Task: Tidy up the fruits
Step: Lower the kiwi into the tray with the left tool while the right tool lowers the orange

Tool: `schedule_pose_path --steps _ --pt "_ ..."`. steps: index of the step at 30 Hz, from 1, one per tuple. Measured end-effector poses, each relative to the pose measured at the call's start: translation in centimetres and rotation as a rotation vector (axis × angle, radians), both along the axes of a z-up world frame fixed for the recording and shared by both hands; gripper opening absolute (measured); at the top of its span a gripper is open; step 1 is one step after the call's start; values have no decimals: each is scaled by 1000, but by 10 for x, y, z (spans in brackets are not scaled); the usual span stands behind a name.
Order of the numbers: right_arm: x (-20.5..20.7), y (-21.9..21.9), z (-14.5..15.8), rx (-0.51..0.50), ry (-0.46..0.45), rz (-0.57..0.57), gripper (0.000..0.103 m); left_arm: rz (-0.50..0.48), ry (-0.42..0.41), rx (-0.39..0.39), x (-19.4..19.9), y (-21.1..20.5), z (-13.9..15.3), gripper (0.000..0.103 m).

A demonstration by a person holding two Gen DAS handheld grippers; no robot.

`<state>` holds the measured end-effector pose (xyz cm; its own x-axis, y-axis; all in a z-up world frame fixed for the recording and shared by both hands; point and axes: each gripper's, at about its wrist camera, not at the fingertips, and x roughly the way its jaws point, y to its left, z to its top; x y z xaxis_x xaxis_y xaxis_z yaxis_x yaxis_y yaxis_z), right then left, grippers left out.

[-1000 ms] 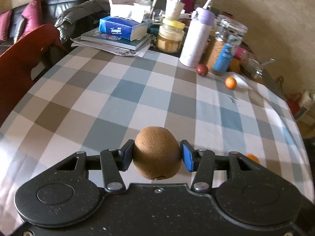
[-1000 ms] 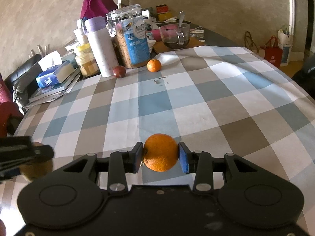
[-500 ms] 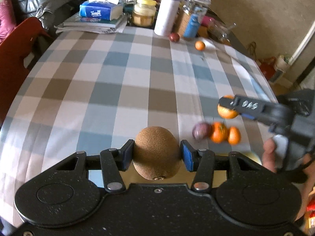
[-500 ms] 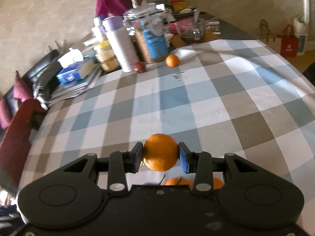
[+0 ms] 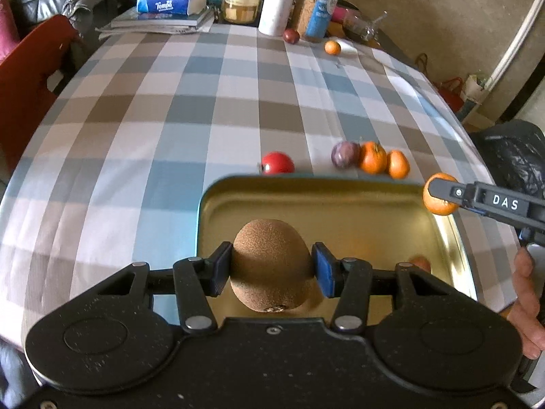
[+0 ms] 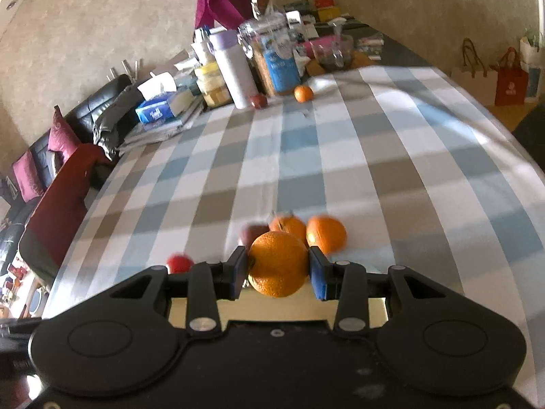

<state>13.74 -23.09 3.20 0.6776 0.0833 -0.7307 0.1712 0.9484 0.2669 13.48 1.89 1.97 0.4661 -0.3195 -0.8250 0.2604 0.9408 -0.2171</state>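
Your left gripper [image 5: 272,269] pinches one brown, fuzzy, egg-shaped kiwi [image 5: 271,266] between its blue-padded fingers, holding it over the gold metal tray [image 5: 218,201], a shallow rectangle with rounded corners. Your right gripper [image 6: 278,271] clamps one round, dimpled orange [image 6: 278,263] between its fingers, above the tray's far right rim.

Beyond the tray's far edge, four loose fruits lie on the worktop, left to right: one glossy red fruit [image 5: 277,163] by itself, then one purple plum [image 5: 345,154], and two mandarins [image 5: 373,157] [image 5: 398,164] close together in a row.

At the far end, one dark red fruit [image 5: 291,35] and one small orange [image 5: 332,47] sit just beside the jars [image 5: 316,3] and the white bottle [image 5: 277,0].

The worktop wears a checked cloth [image 5: 170,109] in blue, grey-brown and white. A red chair [image 5: 30,68] stands at the left; beyond it is a black leather sofa [image 6: 85,109], with beige walls behind.
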Motion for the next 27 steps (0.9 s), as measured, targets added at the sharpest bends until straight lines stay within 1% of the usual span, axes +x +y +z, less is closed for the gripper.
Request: schedule_pose_path --steps 5,9,16,21,24,27 --pt "-34 -1 -10 -24 1 -48 41 -34 -5 14 -19 -1 -3 56" --pt "-55 0 -18 -24 18 -59 41 -62 20 9 -27 -4 -10 56" --pt "-84 4 -17 -64 11 -52 41 -33 36 37 -34 -1 -20 56" --pt "-94 10 -17 -65 10 -7 41 -27 54 51 -34 0 -27 56" --pt "-96 14 -16 -86 -6 -14 41 -13 9 46 -37 1 -22 55" --pt "-96 16 -15 -101 -23 -10 41 -5 -37 33 -38 2 -13 57"
